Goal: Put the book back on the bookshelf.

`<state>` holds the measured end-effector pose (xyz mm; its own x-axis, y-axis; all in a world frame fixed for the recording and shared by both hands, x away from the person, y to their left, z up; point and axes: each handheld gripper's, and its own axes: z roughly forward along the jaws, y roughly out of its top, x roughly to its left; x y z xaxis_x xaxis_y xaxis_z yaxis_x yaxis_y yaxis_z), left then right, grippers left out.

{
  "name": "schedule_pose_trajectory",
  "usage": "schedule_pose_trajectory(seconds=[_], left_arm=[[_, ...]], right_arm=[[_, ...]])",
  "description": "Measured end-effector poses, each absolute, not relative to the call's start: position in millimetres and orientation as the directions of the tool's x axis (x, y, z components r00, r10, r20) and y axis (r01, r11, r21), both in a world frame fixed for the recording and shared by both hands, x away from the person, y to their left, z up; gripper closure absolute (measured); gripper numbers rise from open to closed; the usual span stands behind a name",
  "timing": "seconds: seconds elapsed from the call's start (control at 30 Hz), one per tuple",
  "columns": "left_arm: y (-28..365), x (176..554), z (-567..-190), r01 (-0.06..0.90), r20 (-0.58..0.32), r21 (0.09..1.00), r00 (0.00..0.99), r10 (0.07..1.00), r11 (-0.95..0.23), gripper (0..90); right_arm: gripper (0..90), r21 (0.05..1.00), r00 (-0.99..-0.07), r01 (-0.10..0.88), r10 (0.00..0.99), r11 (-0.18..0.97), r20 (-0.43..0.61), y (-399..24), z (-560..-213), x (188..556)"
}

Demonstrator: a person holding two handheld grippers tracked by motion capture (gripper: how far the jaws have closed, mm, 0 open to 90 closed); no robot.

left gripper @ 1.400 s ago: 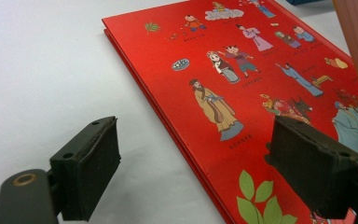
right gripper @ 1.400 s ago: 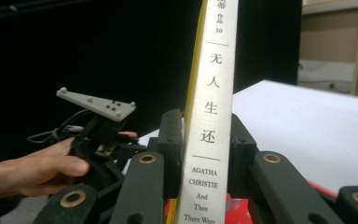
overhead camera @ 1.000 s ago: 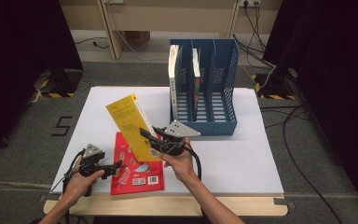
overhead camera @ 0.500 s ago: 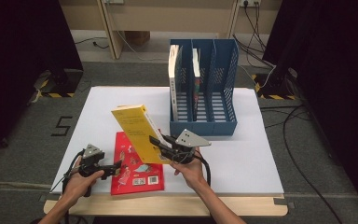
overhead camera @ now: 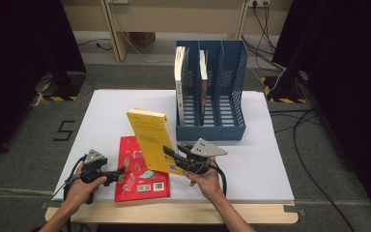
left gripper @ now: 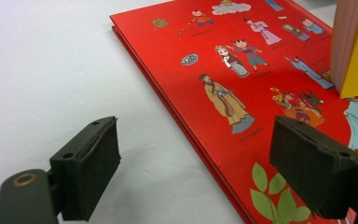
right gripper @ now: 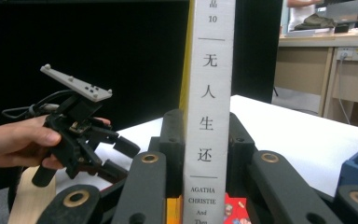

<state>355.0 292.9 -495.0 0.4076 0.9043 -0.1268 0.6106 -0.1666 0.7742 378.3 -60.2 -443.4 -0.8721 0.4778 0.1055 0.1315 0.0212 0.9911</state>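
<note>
My right gripper [overhead camera: 170, 155] is shut on a yellow book [overhead camera: 152, 140] and holds it tilted in the air, over the right part of a red picture book [overhead camera: 140, 169] that lies flat on the white table [overhead camera: 256, 169]. In the right gripper view the yellow book's white spine [right gripper: 209, 116] stands upright, clamped between the jaws of that gripper [right gripper: 207, 135]. My left gripper [overhead camera: 118, 171] rests low at the red book's left edge. It is open, its pads [left gripper: 91, 172] wide apart with the red book's edge [left gripper: 200, 140] running between them, untouched.
A blue three-slot file rack [overhead camera: 210, 128] stands behind the yellow book. A white-spined book [overhead camera: 179, 82] stands in its left slot, another book [overhead camera: 203, 79] in the middle one. The table's wooden front edge [overhead camera: 174, 212] lies just below my hands.
My right gripper has carried the yellow book to the right and a little lower, nearer the rack's front. The left gripper and red book have stayed put.
</note>
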Motion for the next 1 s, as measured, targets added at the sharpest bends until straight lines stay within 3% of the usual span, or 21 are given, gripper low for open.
schedule_pose_trajectory(seconds=[1.0], left_arm=[[298.7,358.0,-495.0,0.616,-0.132,0.772,0.399,0.907,-0.158,15.5]], right_arm=[[71.7,0.978,-0.907,0.132,0.417,0.161,0.054,-81.1,-449.5,367.2]])
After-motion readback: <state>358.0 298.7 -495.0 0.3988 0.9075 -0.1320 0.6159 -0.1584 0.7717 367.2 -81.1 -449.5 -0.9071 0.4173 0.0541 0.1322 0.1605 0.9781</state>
